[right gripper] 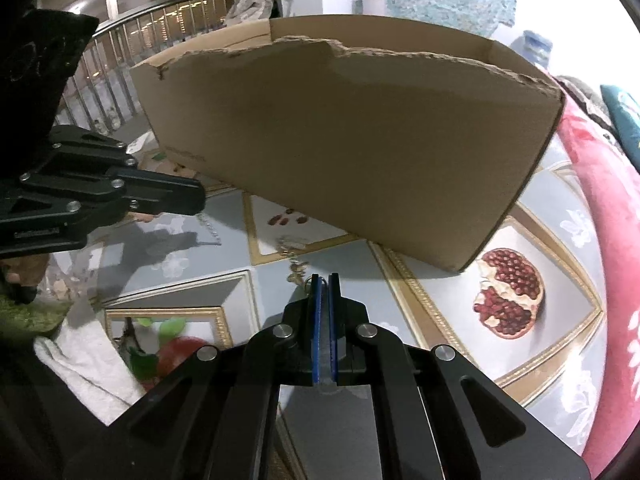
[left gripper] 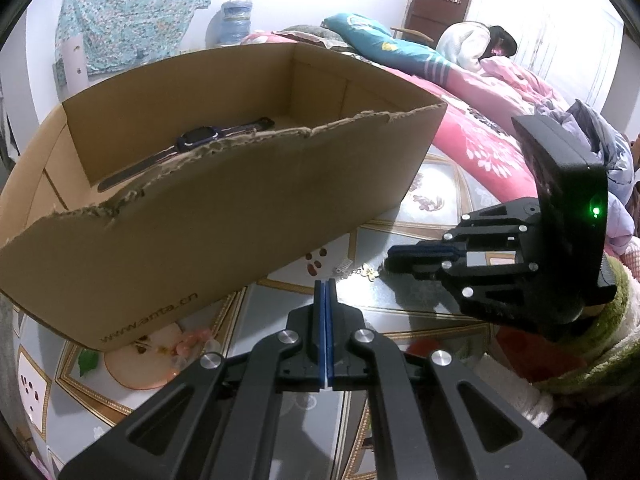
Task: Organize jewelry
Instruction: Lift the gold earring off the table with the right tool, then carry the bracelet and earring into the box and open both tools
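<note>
**Chain pinched beside the box**

My right claw (right gripper: 325, 278) is squeezed nearly shut on the near end of a thin chain (right gripper: 294, 258). The chain lies on the table (right gripper: 420, 296), just in front of the cardboard box (right gripper: 360, 140), and runs from my claw tips toward the box wall. I see a small flower charm (left gripper: 369, 271) on it, close to the box.

My left claw (left gripper: 326, 283) is shut tight with nothing in it. It hangs above the table, near the front of the box and just beside the chain.

Inside the box, a dark watch (left gripper: 198, 142) lies flat on the bottom.
</note>
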A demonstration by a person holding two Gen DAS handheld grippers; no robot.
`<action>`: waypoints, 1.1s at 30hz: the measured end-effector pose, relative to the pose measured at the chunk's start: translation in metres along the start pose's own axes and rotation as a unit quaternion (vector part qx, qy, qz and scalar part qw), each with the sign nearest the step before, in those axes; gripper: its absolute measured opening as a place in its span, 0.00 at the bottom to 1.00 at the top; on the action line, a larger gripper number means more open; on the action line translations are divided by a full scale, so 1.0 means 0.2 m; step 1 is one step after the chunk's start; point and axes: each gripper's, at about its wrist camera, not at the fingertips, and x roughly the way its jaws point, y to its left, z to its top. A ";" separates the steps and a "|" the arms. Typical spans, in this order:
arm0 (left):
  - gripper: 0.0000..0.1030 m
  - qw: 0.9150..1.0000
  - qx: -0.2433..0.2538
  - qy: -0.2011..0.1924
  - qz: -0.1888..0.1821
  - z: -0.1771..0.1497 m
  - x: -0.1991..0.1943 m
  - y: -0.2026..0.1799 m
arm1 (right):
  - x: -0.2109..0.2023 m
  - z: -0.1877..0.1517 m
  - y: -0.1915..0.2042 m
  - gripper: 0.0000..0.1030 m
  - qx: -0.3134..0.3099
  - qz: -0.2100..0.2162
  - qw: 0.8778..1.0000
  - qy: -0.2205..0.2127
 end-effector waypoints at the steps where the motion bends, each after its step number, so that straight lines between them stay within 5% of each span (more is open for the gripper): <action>1: 0.00 1.000 0.000 0.000 0.000 0.00 0.00 0.00 | 0.00 0.00 0.01 0.03 -0.003 0.001 1.000 0.000; 7: 0.00 1.000 -0.003 0.001 0.000 -0.01 0.00 0.01 | -0.03 0.01 0.02 0.20 -0.015 0.012 1.000 -0.011; 16: 0.00 1.000 -0.001 0.003 -0.003 -0.01 -0.01 0.03 | 0.02 0.04 0.02 0.20 -0.097 -0.002 0.995 0.008; 22: 0.00 1.000 0.001 0.004 -0.004 0.00 0.00 0.02 | 0.04 0.06 -0.01 0.17 -0.158 0.031 0.987 0.019; 33: 0.00 1.000 -0.001 0.005 0.002 0.00 0.01 0.02 | 0.09 0.14 -0.12 0.09 -0.143 0.089 0.985 0.026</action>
